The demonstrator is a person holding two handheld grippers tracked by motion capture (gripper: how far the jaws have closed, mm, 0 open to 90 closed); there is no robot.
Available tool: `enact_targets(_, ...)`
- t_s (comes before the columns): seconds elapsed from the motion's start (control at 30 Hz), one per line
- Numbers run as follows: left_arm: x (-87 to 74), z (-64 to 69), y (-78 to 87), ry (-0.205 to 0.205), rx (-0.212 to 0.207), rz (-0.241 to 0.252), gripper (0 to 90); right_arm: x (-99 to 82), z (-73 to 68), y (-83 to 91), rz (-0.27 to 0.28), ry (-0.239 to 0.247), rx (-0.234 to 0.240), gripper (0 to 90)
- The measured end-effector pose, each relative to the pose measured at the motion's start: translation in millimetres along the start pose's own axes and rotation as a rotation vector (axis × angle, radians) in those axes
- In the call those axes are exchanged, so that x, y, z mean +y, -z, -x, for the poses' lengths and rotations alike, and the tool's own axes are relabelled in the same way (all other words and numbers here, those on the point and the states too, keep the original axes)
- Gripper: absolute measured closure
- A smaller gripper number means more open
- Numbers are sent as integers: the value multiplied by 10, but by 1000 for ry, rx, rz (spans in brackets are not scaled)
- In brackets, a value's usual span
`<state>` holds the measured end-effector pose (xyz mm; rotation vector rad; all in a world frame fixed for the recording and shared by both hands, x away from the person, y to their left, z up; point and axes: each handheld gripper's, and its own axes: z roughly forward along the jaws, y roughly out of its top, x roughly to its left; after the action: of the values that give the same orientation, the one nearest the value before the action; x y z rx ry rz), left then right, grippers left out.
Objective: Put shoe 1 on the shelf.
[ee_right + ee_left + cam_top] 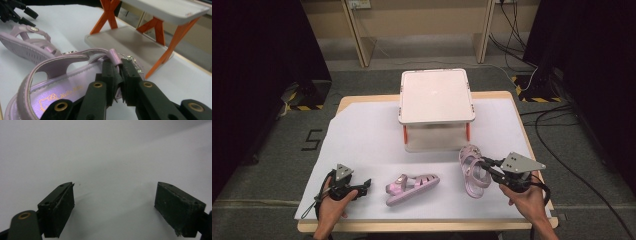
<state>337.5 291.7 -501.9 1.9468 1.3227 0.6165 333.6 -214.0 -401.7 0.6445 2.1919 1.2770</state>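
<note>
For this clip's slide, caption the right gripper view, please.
Right gripper clamps a strap of a pink sandal beside an orange-legged white shelf.

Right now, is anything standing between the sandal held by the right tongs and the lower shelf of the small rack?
Nothing visible. The right tongs are shut on a strap of the pink sandal, and bare white table lies between it and the rack's lower shelf. The other sandal lies off to the left.

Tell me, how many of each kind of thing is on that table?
Pink sandals: 2, one held by the right gripper at its strap, one lying on its side
Two-tier white rack with orange legs: 1
Handheld grippers: 2, left gripper included
Total: 5
</note>
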Motion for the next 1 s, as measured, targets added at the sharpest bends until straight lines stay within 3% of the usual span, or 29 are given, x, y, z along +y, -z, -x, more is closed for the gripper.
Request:
enact_targets(0.23, 6, 13, -1, -7, -3, -1, 156, 283, -4, 3, 45, 19, 21, 830)
enact_targets(0.4, 5, 10, 4, -4, -4, 4, 156, 647, -58, -6, 106, 66, 52, 831)
enact_targets(0.67, 2, 10, 14, -6, -5, 1, 156, 1038, -98, -78, 125, 125, 70, 833)
enact_targets(0.83, 3, 11, 15, -7, -4, 1, 156, 1334, 11, -253, 142, 130, 69, 834)
enact_targets(1.0, 3, 10, 16, -7, -6, 2, 156, 1500, 125, -445, 147, 132, 51, 834)
